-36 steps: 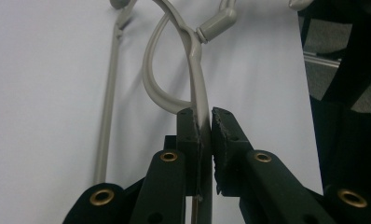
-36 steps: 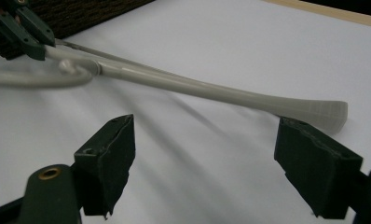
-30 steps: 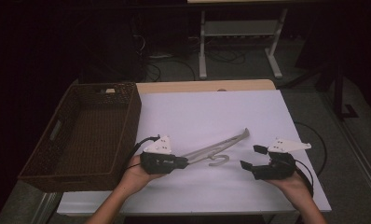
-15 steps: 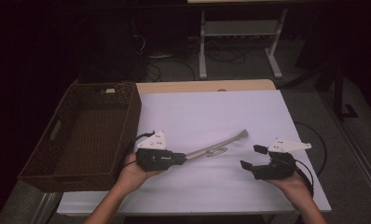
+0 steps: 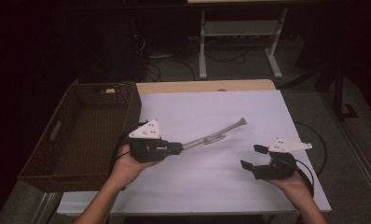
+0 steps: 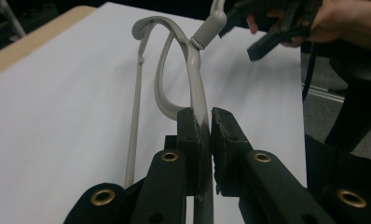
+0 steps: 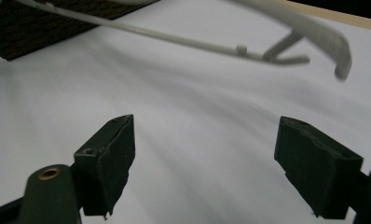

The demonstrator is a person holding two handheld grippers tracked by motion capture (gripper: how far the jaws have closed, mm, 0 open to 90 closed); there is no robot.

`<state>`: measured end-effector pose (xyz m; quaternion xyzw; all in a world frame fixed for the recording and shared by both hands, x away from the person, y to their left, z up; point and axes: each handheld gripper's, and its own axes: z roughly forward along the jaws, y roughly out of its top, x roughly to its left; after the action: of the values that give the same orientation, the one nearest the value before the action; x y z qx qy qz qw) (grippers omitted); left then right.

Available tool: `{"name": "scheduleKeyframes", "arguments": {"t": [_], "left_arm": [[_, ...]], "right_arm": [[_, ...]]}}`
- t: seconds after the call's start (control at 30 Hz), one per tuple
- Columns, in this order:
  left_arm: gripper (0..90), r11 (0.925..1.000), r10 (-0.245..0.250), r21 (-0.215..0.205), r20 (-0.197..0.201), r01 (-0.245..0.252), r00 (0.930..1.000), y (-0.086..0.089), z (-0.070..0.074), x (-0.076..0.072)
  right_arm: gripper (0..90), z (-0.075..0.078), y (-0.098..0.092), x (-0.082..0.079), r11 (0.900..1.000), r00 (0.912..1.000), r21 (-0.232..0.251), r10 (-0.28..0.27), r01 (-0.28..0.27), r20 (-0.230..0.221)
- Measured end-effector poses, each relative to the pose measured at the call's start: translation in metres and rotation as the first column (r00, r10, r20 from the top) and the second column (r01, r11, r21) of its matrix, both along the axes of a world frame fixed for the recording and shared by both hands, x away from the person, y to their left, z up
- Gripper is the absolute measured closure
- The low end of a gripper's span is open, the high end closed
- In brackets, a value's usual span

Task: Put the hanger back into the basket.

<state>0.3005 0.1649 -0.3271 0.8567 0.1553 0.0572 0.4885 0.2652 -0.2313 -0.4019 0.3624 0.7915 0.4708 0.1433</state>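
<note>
My left gripper (image 5: pixel 178 148) clamps one end of a grey plastic clothes hanger (image 5: pixel 215 136), which juts ahead of it, lifted off the white tabletop (image 5: pixel 249 112). My right gripper (image 5: pixel 251 157) gapes wide beside it, near the hanger's far tip.

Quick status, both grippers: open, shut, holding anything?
Left gripper: shut on the grey clothes hanger.
Right gripper: open, jaws wide apart, holding nothing.
</note>
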Motion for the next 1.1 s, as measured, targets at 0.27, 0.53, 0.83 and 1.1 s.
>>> {"name": "scheduleKeyframes", "arguments": {"t": [0.27, 0.53, 0.83, 1.1], "left_arm": [[82.9, 0.9991, 0.039, -0.019, 0.012, -0.039, 0.9992, 0.017, 0.027, 0.004], [82.9, 0.9962, 0.079, -0.039, 0.023, -0.078, 0.9966, 0.041, 0.048, 0.008], [82.9, 0.9857, 0.158, -0.068, 0.051, -0.154, 0.9862, 0.086, 0.072, 0.010], [82.9, 0.9632, 0.259, -0.093, 0.067, -0.252, 0.9637, 0.138, 0.085, 0.003]], "right_arm": [[19.6, 0.001, 0.000, -0.001, 1.000, 1.0000, 0.001, 0.001, -0.001, 0.002], [19.6, 0.001, 0.000, 0.000, 1.000, 1.0000, 0.007, -0.001, 0.001, 0.004], [19.5, 0.001, 0.000, 0.000, 1.000, 1.0000, 0.007, 0.000, 0.000, 0.003], [19.5, 0.001, 0.000, 0.000, 1.000, 1.0000, 0.007, -0.005, 0.005, 0.004]]}}
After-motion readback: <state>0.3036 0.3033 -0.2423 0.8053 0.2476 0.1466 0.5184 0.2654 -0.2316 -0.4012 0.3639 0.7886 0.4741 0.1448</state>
